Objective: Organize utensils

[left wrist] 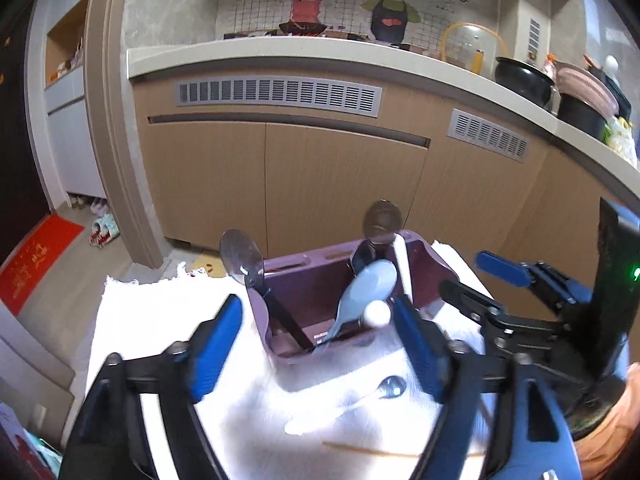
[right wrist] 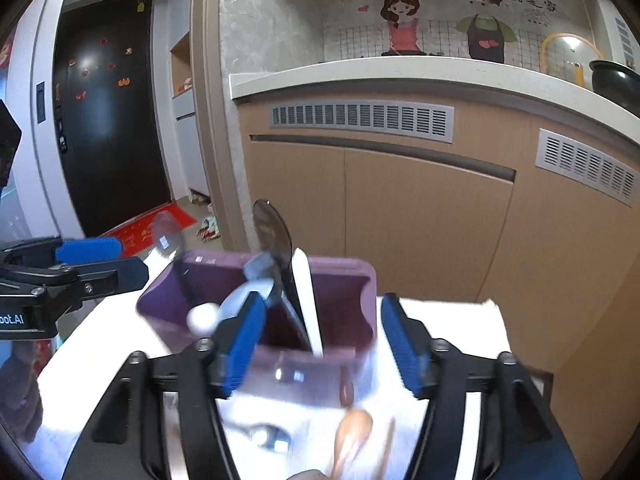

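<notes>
- Both my grippers, left gripper [left wrist: 320,340] and right gripper [right wrist: 320,338], stand apart, empty.
- Purple caddy [left wrist: 340,280] just ahead; loose metal spoon [left wrist: 390,387], wooden spoon [right wrist: 352,432] on cloth-covered surface [left wrist: 160,308].
- Risk: coming down, fingers clip caddy rim, tip it.

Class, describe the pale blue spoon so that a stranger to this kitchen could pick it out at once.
Start at the white cloth in front of the tan cabinets, where a purple plastic utensil box stands. Inside, near its right end, a pale blue plastic spoon leans bowl-up. Its neighbours are dark or mirrored metal spoons and a white handle; it alone is light blue.
</notes>
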`<state>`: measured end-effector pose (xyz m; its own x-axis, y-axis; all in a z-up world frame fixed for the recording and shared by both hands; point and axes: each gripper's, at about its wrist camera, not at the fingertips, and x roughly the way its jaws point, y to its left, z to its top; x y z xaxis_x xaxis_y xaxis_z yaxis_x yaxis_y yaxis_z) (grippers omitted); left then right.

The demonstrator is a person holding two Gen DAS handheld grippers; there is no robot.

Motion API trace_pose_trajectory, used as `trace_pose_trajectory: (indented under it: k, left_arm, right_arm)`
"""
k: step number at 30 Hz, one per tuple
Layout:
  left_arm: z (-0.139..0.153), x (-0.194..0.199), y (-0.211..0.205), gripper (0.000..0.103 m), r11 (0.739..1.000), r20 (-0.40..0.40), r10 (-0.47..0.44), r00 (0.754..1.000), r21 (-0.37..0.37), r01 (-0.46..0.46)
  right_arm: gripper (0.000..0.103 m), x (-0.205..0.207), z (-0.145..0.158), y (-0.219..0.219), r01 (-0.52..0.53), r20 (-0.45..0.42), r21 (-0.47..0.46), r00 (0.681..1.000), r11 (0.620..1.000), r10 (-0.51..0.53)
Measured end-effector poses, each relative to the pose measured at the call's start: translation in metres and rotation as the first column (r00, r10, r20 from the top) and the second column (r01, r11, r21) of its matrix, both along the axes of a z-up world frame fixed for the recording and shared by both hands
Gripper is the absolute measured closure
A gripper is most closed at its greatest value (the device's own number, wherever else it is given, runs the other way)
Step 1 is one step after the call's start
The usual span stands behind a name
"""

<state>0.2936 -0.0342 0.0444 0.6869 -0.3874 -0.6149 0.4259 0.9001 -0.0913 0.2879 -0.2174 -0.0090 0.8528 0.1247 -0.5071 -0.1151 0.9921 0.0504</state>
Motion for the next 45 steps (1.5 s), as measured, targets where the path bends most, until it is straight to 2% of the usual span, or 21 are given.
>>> trace_pose_trajectory:
  k: [2,7,10,12,15,16,18,19,20,22,26,30,32,36,43,45]
  left_arm:
    - [-0.002,-0.011,-0.001,0.014,1.000,-0.008,-0.024,1.000,0.020,0.024]
    - [-0.026,-0.034,-0.009,0.011,0.990,-0.069,-0.113,0.991,0.081,0.118]
    - [-0.052,-0.043,-0.019,0.011,0.965,-0.164,-0.228,0.960,0.095,0.245]
    - [-0.069,-0.046,-0.029,0.011,0.934,-0.216,-0.307,0.927,0.119,0.337]
    - [-0.081,-0.040,-0.044,0.012,0.906,-0.240,-0.335,0.911,0.184,0.382]
    - [-0.084,-0.034,-0.050,0.012,0.902,-0.253,-0.333,0.909,0.194,0.384]
    - [-0.091,-0.021,-0.064,0.022,0.890,-0.284,-0.327,0.901,0.228,0.395]
    - [-0.095,-0.018,-0.069,0.035,0.881,-0.294,-0.327,0.898,0.249,0.402]
    - [-0.099,-0.012,-0.078,0.041,0.865,-0.315,-0.334,0.888,0.273,0.422]
    - [-0.106,-0.009,-0.090,0.041,0.842,-0.336,-0.346,0.876,0.301,0.448]
    - [-0.116,0.002,-0.101,0.040,0.817,-0.347,-0.326,0.879,0.364,0.447]
    - [-0.123,0.013,-0.098,0.040,0.815,-0.377,-0.305,0.875,0.372,0.444]
    - [-0.127,0.018,-0.092,0.036,0.817,-0.396,-0.300,0.868,0.364,0.448]
    - [-0.130,0.024,-0.074,0.035,0.853,-0.457,-0.297,0.839,0.268,0.448]
    - [-0.130,-0.025,-0.057,0.031,0.810,-0.504,-0.369,0.781,0.238,0.537]
    - [-0.127,-0.037,-0.055,0.031,0.803,-0.523,-0.397,0.754,0.201,0.562]
  right_arm:
    - [0.031,-0.013,0.003,-0.003,-0.001,-0.038,-0.005,0.999,1.000,0.001]
    - [0.027,-0.046,-0.004,-0.017,-0.021,-0.174,0.033,0.984,0.999,0.027]
    - [0.027,-0.066,-0.018,-0.026,-0.021,-0.248,0.051,0.968,0.998,0.033]
    - [0.027,-0.080,-0.028,-0.030,-0.018,-0.284,0.044,0.958,0.999,0.030]
    - [0.027,-0.104,-0.043,-0.035,-0.017,-0.313,0.022,0.949,1.000,0.023]
    - [0.027,-0.111,-0.048,-0.037,-0.011,-0.320,0.013,0.947,1.000,0.014]
    - [0.027,-0.122,-0.056,-0.042,0.004,-0.335,0.017,0.942,1.000,0.002]
    - [0.027,-0.125,-0.059,-0.045,0.008,-0.343,0.024,0.939,1.000,0.000]
    - [0.027,-0.129,-0.063,-0.047,0.014,-0.351,0.032,0.936,0.999,-0.002]
    - [0.027,-0.137,-0.069,-0.053,0.026,-0.359,0.039,0.933,0.999,-0.010]
    - [0.026,-0.151,-0.075,-0.063,0.044,-0.360,0.042,0.933,0.998,-0.026]
    - [0.025,-0.160,-0.080,-0.071,0.052,-0.362,0.047,0.932,0.998,-0.031]
    - [0.024,-0.161,-0.082,-0.073,0.053,-0.366,0.048,0.930,0.997,-0.031]
    - [0.024,-0.156,-0.087,-0.074,0.054,-0.379,0.062,0.925,0.997,-0.027]
    - [0.024,-0.142,-0.092,-0.046,-0.054,-0.406,0.017,0.912,0.998,0.056]
    - [0.024,-0.138,-0.094,-0.039,-0.073,-0.411,0.011,0.909,0.997,0.071]
